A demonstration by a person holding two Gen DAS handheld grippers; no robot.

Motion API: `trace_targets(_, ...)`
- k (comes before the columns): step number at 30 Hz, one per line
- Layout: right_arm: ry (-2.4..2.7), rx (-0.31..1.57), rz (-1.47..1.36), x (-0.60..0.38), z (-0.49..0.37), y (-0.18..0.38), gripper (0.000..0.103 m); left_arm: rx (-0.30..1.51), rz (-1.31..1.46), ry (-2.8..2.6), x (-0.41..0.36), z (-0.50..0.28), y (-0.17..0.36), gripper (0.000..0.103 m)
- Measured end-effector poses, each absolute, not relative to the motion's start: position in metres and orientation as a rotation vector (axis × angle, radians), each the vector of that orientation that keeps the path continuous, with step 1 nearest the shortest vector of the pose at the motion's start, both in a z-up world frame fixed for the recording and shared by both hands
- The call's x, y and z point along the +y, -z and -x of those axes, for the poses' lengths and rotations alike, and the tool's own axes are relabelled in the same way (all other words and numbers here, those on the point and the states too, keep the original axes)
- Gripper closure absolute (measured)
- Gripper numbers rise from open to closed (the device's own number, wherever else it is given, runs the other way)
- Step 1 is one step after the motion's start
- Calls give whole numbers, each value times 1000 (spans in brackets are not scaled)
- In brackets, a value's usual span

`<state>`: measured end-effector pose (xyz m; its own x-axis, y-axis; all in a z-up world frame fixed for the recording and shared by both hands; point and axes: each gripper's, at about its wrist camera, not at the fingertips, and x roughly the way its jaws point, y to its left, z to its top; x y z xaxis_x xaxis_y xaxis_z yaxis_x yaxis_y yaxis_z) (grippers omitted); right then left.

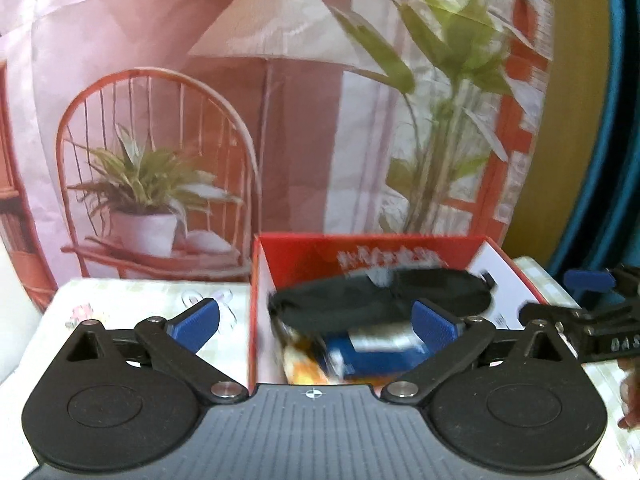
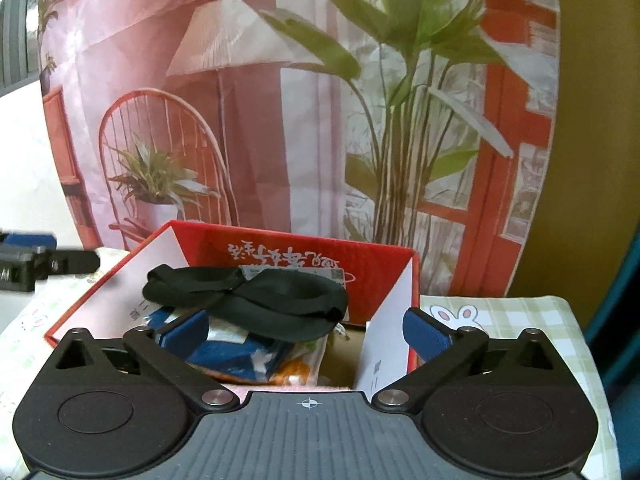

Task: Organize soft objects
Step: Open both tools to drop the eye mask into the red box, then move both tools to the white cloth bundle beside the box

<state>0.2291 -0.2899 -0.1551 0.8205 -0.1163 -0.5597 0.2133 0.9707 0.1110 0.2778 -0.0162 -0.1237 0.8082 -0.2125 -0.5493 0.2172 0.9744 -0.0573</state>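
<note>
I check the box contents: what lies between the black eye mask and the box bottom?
Blue and orange packets lie under the eye mask, inside the red box, shown in the right wrist view.

A large printed backdrop (image 1: 280, 120) fills most of both views. It shows a pink room with a red wire chair (image 1: 152, 168) carrying a potted plant (image 1: 144, 196) in a white pot, a floor lamp (image 1: 272, 24) with a pale shade, and a tall green leafy plant (image 2: 404, 80) beside a red window frame (image 2: 508, 120). The sheet is creased and hangs behind a table covered with a pale green checked cloth (image 2: 516, 320) printed with small rabbits. To the right of the backdrop is a mustard-yellow surface (image 1: 576, 100), then a blue edge (image 1: 616, 120). At the far left of the right view stands a white surface (image 2: 24, 160). The light is soft and even.
</note>
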Motion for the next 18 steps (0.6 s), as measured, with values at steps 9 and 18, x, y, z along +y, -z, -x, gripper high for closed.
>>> trace_targets(9, 160, 532, -159, -248, -173, 165, 0, 625, -36, 235, -10, -223, 149, 0)
trace_targets(18, 78, 568, -244, -210, -139, 201, 1, 731, 27, 200, 7, -202, 189, 0)
